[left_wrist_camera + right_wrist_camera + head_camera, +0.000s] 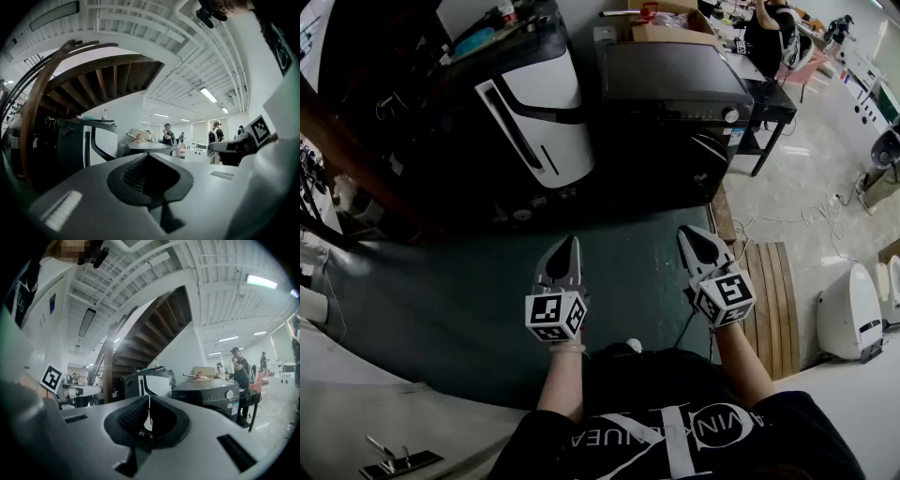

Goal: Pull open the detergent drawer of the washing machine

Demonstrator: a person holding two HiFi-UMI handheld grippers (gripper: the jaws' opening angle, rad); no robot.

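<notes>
Only the head view shows the green mat (469,300), open between the grippers and the machines at its far edge: a white-and-black appliance (539,112) at left, the dark washing machine (675,80) at right. The left gripper (565,246) and right gripper (694,234) hover level, well short of it, each with jaws pressed together on nothing. The right gripper view faces the machine's control panel (211,397); the detergent drawer cannot be made out. Wooden slats (769,300) border the mat's right edge.

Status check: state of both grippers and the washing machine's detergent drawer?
Left gripper: jaws shut, empty, held level over the mat.
Right gripper: jaws shut, empty, held level.
Dark grey washing machine: untouched, both grippers short of it.
Detergent drawer: nothing sticks out of the control panel, so it reads closed.
</notes>
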